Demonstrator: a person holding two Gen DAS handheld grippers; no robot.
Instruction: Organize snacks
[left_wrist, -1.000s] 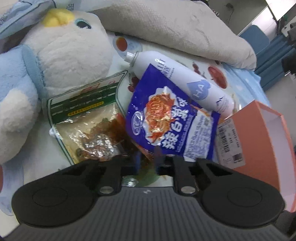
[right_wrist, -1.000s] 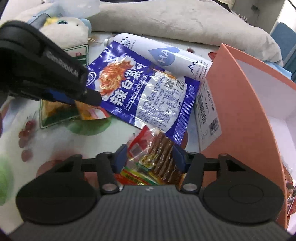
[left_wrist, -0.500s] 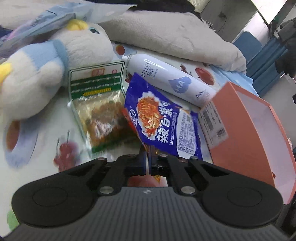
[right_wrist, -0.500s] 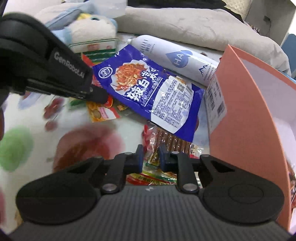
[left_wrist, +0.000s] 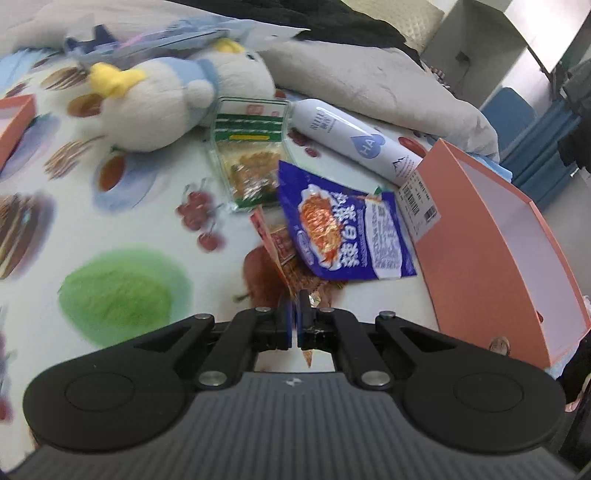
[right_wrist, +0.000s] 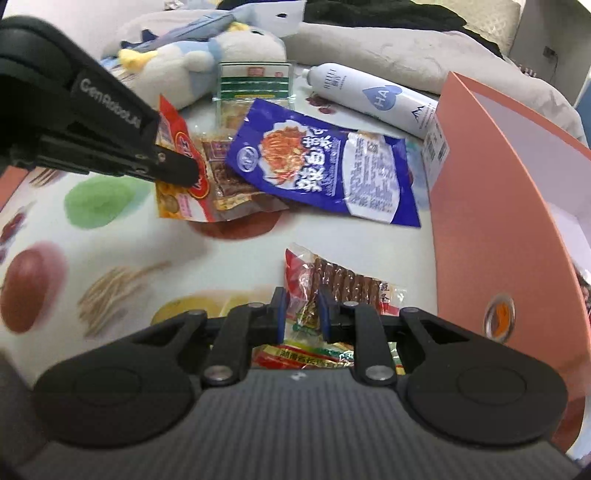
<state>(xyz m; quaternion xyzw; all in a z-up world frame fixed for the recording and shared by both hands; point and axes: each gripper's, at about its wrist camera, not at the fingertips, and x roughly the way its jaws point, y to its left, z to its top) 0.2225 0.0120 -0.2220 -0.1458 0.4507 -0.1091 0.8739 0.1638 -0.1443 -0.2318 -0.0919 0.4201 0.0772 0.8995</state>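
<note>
Soft, even indoor light filled both views, throwing only faint shadows under the packets. The left wrist view was motion-blurred, worst over the printed cloth (left_wrist: 122, 295) at its left. Glare streaked the blue snack bag (right_wrist: 325, 162). Fisheye distortion bowed the orange box (right_wrist: 491, 229).

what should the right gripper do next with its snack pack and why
Probably carry it right and release it inside the orange box. The right gripper is shut on the red snack pack, and the box stands open just beside it. The left gripper also pinches an orange packet, so it can follow after.
</note>
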